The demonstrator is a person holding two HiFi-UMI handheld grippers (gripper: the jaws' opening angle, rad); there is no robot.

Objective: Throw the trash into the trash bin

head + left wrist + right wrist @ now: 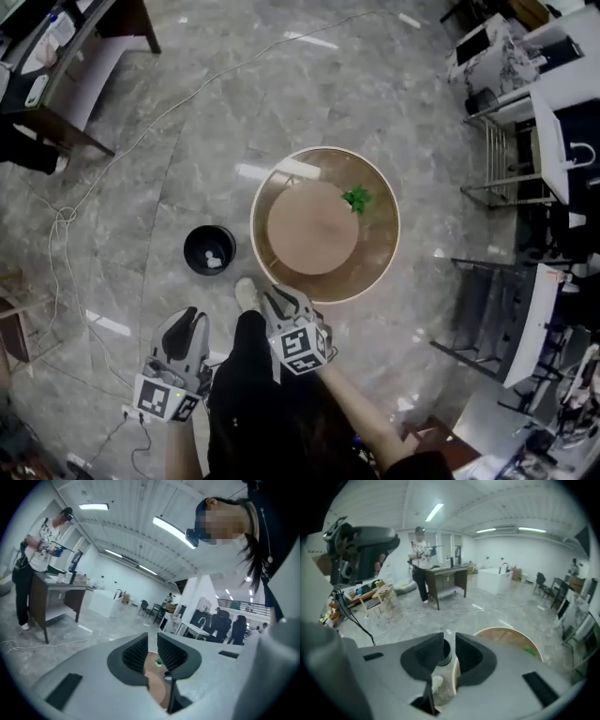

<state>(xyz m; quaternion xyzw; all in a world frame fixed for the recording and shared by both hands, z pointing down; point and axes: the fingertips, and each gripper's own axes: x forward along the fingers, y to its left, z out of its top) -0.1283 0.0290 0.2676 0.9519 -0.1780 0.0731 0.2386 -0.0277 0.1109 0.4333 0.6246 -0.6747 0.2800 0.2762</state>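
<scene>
Trash, 1 small green scrap (357,198), lay on the far right part of the round bench (375,262), well apart from both tools. The black trash bin (209,249) stood on the floor (187,122) just left of the bench, and 1 white lump (215,262) was already inside it.

The left hand-held gripper (187,321) was near the person, on the near side of the bin. Its jaws were apart with nothing between them. The right hand-held gripper (274,298) was at the near edge of the bench. Its jaws were apart and empty too.

I think the green scrap looked small and light. A poor pinch could miss it or push it off the far edge of the bench. The bin's mouth looked small, so a drop from high up could land on the floor. The person's shoe (246,292) was close to the bin, and a careless step could knock it over.
</scene>
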